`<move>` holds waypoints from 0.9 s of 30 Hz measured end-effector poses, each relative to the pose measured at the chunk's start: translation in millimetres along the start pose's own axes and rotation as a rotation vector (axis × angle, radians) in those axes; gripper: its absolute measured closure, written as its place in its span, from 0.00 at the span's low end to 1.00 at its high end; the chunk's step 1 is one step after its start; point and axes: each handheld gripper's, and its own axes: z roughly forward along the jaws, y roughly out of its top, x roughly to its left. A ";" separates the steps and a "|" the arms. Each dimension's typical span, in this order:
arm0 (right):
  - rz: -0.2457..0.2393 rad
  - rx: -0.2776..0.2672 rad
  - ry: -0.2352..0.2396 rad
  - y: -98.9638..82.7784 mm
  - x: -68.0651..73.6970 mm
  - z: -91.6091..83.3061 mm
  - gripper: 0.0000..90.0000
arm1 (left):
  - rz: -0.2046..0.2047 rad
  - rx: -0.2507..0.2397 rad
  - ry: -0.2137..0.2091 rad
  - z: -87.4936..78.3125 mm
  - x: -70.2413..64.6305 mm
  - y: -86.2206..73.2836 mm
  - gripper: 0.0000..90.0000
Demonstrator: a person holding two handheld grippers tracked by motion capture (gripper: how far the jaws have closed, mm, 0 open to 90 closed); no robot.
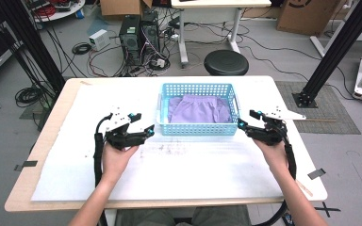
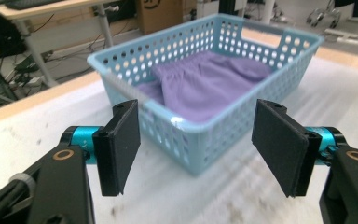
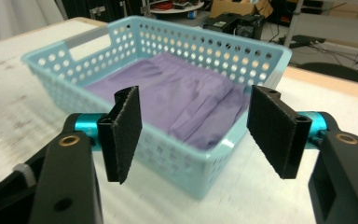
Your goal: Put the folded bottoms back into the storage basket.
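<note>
A light blue perforated basket (image 1: 198,128) stands at the far middle of the table, with a folded purple cloth (image 1: 199,109) lying inside it. My left gripper (image 1: 145,125) sits just off the basket's near left corner, open and holding nothing. In the left gripper view that gripper (image 2: 198,140) frames a corner of the basket (image 2: 186,140) and the cloth (image 2: 205,88) beyond it. At the near right corner my right gripper (image 1: 246,119) is also open. From the right gripper view its jaws (image 3: 198,137) stand wide before the basket (image 3: 177,161) and cloth (image 3: 186,102).
A white sheet (image 1: 179,169) covers most of the wooden tabletop (image 1: 42,155). Beyond the far edge stand a black stool (image 1: 226,62), computer towers (image 1: 139,37) and cables on the floor. Black frame posts (image 1: 332,52) rise at both sides.
</note>
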 end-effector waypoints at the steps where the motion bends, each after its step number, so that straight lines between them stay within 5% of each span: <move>1: -0.005 0.000 0.000 -4.1 1.5 -1.0 0.39 | 0.000 0.000 0.001 -2.0 -1.9 -2.8 0.35; 8: -0.026 0.007 -0.018 -24.5 7.7 -2.8 0.39 | 0.007 -0.014 -0.001 -9.1 -9.1 -19.2 0.33; 27: -0.036 0.016 -0.031 -32.0 7.2 -1.0 0.38 | -0.010 0.005 0.003 -8.6 -6.0 -29.5 0.33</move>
